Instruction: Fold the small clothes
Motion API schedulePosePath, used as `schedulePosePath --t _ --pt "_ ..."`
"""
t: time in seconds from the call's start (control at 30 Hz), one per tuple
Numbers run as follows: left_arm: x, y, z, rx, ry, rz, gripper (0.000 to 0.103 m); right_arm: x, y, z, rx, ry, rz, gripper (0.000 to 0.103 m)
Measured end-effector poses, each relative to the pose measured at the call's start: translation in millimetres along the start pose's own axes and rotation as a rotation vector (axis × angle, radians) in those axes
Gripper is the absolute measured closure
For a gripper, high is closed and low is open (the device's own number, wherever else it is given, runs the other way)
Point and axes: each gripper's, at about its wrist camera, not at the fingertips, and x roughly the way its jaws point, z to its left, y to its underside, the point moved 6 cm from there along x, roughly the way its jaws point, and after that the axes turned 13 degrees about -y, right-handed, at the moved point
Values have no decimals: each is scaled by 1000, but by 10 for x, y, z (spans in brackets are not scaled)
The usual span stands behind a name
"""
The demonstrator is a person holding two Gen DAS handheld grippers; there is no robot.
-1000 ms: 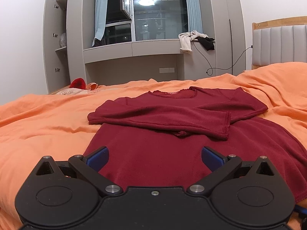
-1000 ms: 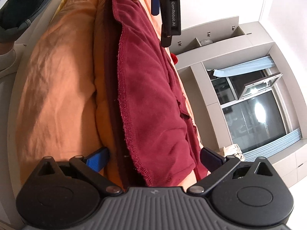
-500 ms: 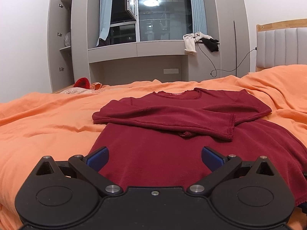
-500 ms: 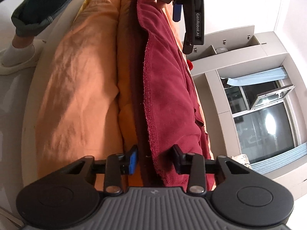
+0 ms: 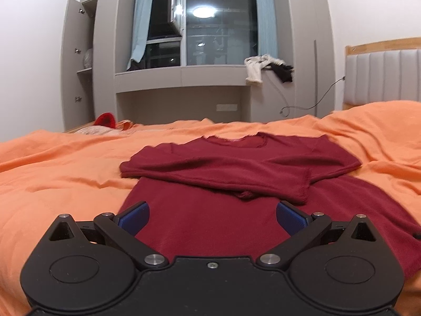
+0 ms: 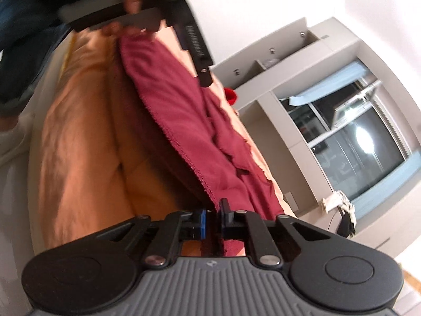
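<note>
- Two grippers are on one garment: the dark red top (image 5: 236,184) lies flat on the orange bedspread (image 5: 65,173), sleeves crossed over its chest, neckline toward the window (image 5: 218,23), bottom hem toward me.
- My right gripper (image 6: 212,217) has just been closing and now pinches the hem (image 6: 184,155) at its near corner; the stitched edge runs straight from between the pads up and away toward the other tool.
- My left gripper (image 5: 211,214) has its blue pads (image 5: 134,214) spread wide, with nothing between them. It hovers over the lower body of the top, and I cannot tell whether it touches the cloth.
- In the right wrist view the left gripper (image 6: 194,42) sits at the far end of that same hem, blurred, just above the other corner.
- The hem is the long axis that matters: it stretches between the two tools, one end gripped, the other not.
- I judge the next step to be closing the left on its corner, so both corners can travel together toward the neckline.
- Lifting with one side only would likely skew the fold and drag the crossed sleeves.
</note>
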Motion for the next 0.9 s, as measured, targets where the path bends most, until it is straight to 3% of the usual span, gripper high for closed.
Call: schedulePosePath --t 0.13,0.3,0.4,0.5,0.67,0.9 --pt "-136 -44 -85 -10 117 -55 1 -57 -9 -104 37 45 -24 92" --pt "-359 -68 -279 9 374 -106 1 -109 38 -280 129 80 -38 92" --pt "-505 26 -473 97 492 -119 1 -139 39 -318 155 80 -43 92" --pt "-607 175 -696 222 549 -129 1 -164 39 -327 154 83 -43 92" --pt "-698 401 -944 391 532 -163 1 -187 2 -338 172 74 -48 92" --pt "-539 624 -1083 566 323 -173 1 -258 -40 -398 213 66 -70 92"
